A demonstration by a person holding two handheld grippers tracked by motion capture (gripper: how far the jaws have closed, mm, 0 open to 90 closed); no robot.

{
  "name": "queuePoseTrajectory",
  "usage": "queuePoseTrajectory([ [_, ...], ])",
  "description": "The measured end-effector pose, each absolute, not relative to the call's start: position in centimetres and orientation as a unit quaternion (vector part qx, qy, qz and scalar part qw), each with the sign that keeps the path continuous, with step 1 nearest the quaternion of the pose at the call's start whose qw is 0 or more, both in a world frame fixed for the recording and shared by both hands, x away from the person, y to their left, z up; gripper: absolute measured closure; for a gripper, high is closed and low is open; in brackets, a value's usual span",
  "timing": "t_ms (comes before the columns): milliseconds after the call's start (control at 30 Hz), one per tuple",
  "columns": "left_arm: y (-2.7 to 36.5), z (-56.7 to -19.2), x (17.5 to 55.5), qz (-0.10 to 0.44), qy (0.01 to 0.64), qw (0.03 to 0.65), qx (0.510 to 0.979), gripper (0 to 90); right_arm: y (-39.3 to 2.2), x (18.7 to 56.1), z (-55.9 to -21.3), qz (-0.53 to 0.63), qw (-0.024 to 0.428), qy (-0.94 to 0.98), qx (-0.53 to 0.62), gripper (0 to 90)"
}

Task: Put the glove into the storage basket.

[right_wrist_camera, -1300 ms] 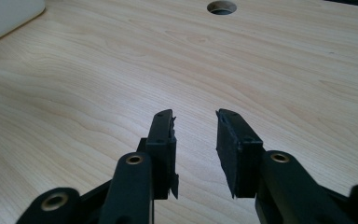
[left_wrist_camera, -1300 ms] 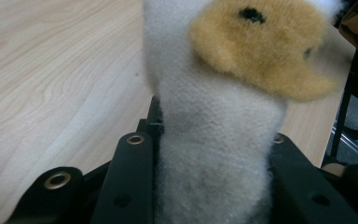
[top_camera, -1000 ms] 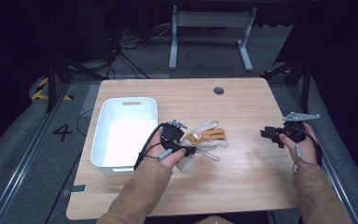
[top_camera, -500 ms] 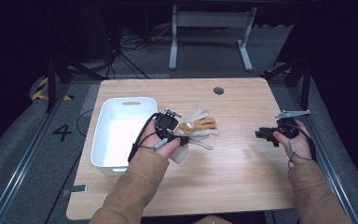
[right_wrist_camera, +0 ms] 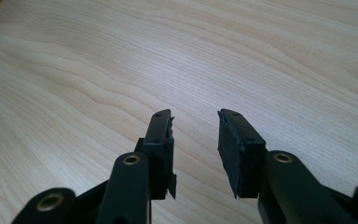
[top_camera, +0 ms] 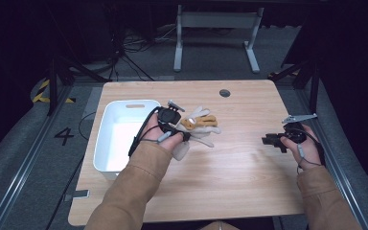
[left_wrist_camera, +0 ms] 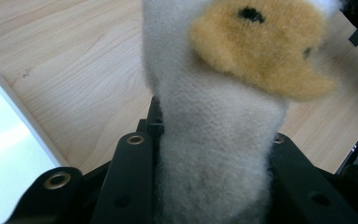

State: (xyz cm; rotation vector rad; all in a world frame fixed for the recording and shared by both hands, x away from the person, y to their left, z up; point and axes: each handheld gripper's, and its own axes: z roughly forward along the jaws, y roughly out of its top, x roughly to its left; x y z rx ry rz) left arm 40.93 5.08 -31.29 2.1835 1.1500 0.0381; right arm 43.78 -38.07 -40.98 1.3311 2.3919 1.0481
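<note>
Your left gripper (top_camera: 184,128) clamps the plush toy (top_camera: 199,125), frame center; limp legs may snag the bin (top_camera: 106,148) rim. Right gripper (top_camera: 271,141) open, empty.

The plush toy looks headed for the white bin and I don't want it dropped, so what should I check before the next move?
1. Left gripper clamped on the plush toy: ok, jaws press on its white body from both sides.
2. Toy off the table: cannot tell, its limbs hang low.
3. White bin has room: ok, its inside looks bare.
4. Path to the bin: ok, the bin sits right beside the left hand.
5. Right gripper out of the way: ok, at the table's far right side, jaws apart, nothing between them.
</note>
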Motion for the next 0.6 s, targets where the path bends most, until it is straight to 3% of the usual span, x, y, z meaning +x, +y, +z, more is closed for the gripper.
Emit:
queuePoseTrajectory([
  [600,7.5,-29.8,41.1,0.035,0.519,0.309,0.797,69.4,-37.1,45.9,-41.1,0.334,0.085,0.818,0.461,65.6],
])
